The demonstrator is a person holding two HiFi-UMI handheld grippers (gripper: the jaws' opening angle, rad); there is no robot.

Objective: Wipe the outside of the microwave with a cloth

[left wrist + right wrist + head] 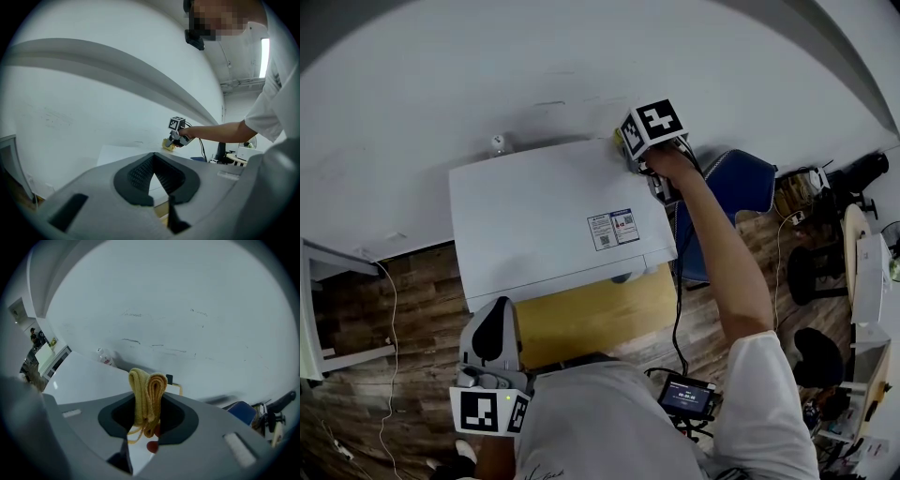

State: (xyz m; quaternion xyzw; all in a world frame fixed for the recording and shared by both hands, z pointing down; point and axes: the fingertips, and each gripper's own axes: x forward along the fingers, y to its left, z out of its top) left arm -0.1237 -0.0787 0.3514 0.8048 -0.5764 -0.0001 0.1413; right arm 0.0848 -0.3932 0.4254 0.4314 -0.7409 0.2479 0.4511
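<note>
The white microwave (548,216) stands against the wall, seen from above, with a sticker on its top. My right gripper (630,152) is at its far right back corner, shut on a folded yellow cloth (147,397) that stands up between the jaws. In the left gripper view the cloth (168,144) touches that corner under the right gripper (175,139). My left gripper (493,317) hangs low in front of the microwave's front left, close to the person's body. Its jaws look shut with nothing in them (154,176). The microwave's top (119,152) lies beyond it.
A small bottle (498,143) stands behind the microwave by the white wall (487,66). The microwave rests on a yellow-wood stand (600,314). A blue chair (736,183) is to the right, a white shelf (319,309) at the left, a black screen device (686,396) at the waist.
</note>
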